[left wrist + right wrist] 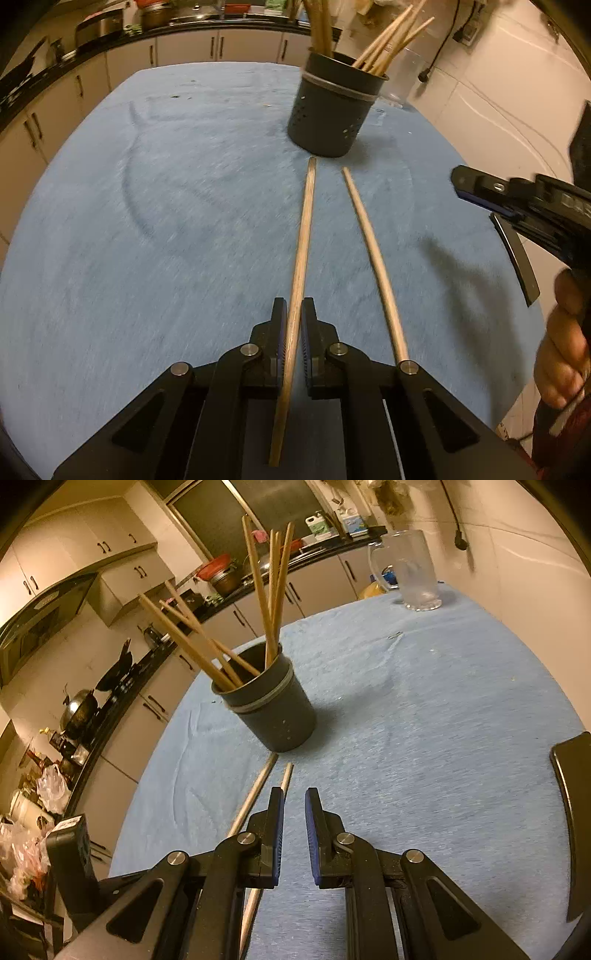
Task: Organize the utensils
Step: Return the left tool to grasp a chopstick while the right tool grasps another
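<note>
A: Two chopsticks point(373, 258) lie mid-frame on the blue surface point(147, 221); the left hand-held gripper point(293, 314) pinches one chopstick point(304, 229).

B: The right hand-held gripper point(294, 805) is narrow, empty. Gripped near its end, the stick could pivot and miss the holder point(332, 110).

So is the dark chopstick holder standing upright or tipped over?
Upright: the dark perforated plastic holder stands on its base on the blue tablecloth, wooden chopsticks poking out.
</note>
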{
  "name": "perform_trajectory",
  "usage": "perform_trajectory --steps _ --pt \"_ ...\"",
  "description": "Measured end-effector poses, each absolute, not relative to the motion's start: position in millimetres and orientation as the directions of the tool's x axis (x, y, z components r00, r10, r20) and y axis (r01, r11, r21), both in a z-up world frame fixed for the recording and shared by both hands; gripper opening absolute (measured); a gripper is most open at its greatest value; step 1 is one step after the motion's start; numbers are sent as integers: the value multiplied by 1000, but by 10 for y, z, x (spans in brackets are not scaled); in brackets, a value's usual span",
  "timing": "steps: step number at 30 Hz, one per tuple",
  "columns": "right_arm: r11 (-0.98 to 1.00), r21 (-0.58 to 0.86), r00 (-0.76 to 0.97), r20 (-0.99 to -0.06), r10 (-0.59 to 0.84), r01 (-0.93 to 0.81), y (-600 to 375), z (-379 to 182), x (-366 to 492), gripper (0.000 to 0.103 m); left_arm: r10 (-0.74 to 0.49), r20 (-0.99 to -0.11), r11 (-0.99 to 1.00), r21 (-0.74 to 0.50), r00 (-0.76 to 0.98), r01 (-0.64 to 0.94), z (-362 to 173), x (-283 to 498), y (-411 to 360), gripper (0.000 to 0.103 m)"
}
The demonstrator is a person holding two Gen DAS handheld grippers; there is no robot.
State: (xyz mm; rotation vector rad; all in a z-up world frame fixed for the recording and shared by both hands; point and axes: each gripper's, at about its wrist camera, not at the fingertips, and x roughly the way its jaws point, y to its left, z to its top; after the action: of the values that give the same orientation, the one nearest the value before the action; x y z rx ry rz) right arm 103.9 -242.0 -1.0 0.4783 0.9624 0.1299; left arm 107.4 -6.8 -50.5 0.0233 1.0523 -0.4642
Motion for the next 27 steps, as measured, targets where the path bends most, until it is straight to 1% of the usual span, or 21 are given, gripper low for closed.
perform_trajectory --steps 4,8,11,14,17,19,20,21,22,27 --pt "895 438 514 -790 335 89 -2287 -154 1110 13 -376 -840 900 -230 391 371 -452 907 84 7" --pt "904 421 450 -824 345 79 -2118 -324 1245 13 -421 -822 876 -259 384 407 -328 783 182 10" --pt "921 383 413 -852 322 73 -1989 -414 1371 15 -415 -811 879 -241 412 412 -249 803 202 10" --pt "933 354 388 -871 301 70 -1891 -478 1493 16 -422 -808 878 -251 412 408 -214 838 243 11" --pt "951 300 354 -899 258 68 -1793 -548 1602 18 -425 -807 877 -254 411 408 -193 862 242 11" --pt "958 279 344 -908 240 68 -1756 -561 1638 18 -424 -810 875 -250 406 414 -194 902 220 13" --pt "962 266 333 -914 231 64 -1736 -559 1659 18 -421 -812 875 -245 405 417 -187 926 201 19" --pt "964 257 330 -918 222 67 -1739 -560 1649 10 -418 -813 876 -241 405 419 -192 950 177 28" --pt "965 254 326 -920 220 66 -1743 -561 1651 8 -415 -814 876 -237 405 421 -192 981 151 31" --pt "956 278 312 -920 237 95 -1929 -531 1564 7 -411 -830 868 -229 377 441 -226 1155 -42 32"
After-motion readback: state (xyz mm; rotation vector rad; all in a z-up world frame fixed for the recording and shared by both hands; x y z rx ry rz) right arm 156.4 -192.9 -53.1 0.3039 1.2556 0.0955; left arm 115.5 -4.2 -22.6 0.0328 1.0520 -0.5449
